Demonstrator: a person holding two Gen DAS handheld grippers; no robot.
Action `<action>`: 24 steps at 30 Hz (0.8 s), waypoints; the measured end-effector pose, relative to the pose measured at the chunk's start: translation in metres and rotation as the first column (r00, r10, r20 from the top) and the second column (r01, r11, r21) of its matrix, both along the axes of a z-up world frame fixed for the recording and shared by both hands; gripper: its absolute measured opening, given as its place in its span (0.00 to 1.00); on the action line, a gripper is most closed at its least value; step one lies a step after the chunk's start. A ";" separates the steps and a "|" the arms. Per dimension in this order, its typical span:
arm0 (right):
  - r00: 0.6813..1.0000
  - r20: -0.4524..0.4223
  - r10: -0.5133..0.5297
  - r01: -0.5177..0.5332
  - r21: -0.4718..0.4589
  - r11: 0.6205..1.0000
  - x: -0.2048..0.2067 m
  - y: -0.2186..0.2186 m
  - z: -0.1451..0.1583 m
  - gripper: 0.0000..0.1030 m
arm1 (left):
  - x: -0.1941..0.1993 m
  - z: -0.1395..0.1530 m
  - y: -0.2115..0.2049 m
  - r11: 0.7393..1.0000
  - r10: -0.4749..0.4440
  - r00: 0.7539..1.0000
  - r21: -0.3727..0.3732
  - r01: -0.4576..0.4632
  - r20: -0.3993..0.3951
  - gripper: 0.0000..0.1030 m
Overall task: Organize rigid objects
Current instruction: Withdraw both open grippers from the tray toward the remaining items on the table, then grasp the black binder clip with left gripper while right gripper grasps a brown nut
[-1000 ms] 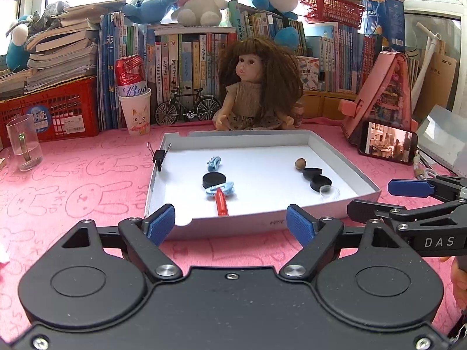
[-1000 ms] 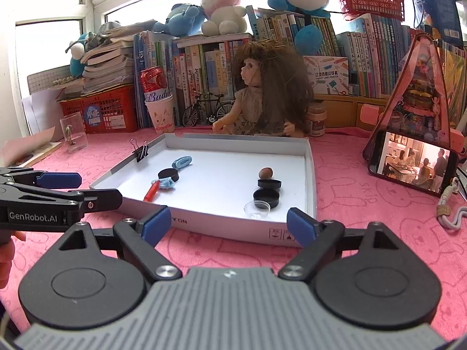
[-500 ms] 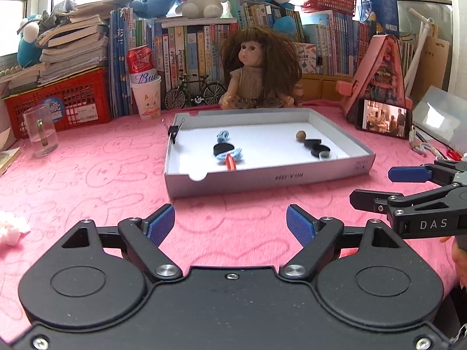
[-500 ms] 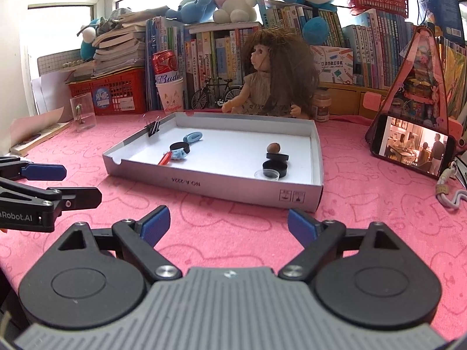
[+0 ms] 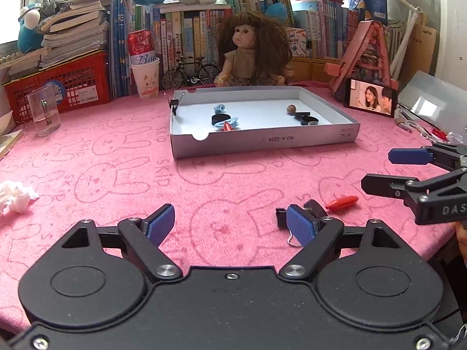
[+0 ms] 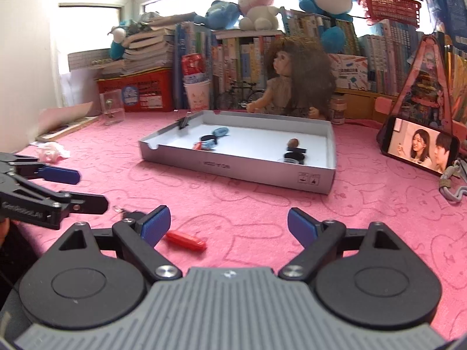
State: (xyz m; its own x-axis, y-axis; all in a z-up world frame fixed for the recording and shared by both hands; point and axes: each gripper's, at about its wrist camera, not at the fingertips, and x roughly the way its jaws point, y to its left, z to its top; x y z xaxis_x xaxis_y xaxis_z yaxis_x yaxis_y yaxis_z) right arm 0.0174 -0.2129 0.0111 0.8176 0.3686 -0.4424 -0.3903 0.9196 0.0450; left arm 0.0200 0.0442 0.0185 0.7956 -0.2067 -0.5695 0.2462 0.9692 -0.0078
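Note:
A white shallow box sits mid-table and holds black caps, a blue hair tie, a red piece and a brown nut. A red clip and a black binder clip lie on the pink cloth near the front edge. My left gripper is open and empty, its right finger beside the binder clip. My right gripper is open and empty, with the red clip by its left finger.
A doll, books, a red crate, a cup with a can and a glass line the back. A phone stands at the right. Crumpled tissue lies at the left.
Both grippers have pulled back from the box toward the table's front edge. The red clip and the binder clip on the cloth have come into view.

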 end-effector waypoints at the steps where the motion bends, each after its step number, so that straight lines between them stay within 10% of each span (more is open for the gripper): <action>1: 1.000 0.007 0.027 -0.027 -0.004 1.000 -0.006 0.001 -0.001 0.89 | -0.002 -0.001 0.000 1.000 -0.007 1.000 0.000 0.007 -0.004 0.80; 8: 0.984 -0.021 0.179 -0.180 -0.063 0.982 -0.026 0.024 -0.010 0.75 | -0.007 -0.008 -0.008 0.998 -0.060 0.998 -0.018 0.059 -0.036 0.66; 18: 0.978 -0.046 0.203 -0.205 -0.065 0.976 -0.027 0.034 -0.019 0.24 | 0.003 -0.014 -0.023 0.997 -0.075 0.996 -0.027 0.074 -0.051 0.49; 24: 0.992 -0.005 0.127 -0.127 -0.053 0.991 -0.024 0.025 -0.016 0.24 | 0.007 -0.017 -0.033 0.998 -0.066 0.997 0.001 0.066 -0.032 0.47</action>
State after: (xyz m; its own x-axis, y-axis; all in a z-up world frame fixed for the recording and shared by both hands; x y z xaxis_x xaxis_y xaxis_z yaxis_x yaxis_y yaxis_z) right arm -0.0065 -0.1883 -0.0045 0.7651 0.4452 -0.4651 -0.5036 0.8639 -0.0016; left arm 0.0268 0.0107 0.0016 0.7617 -0.2573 -0.5947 0.3096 0.9508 -0.0149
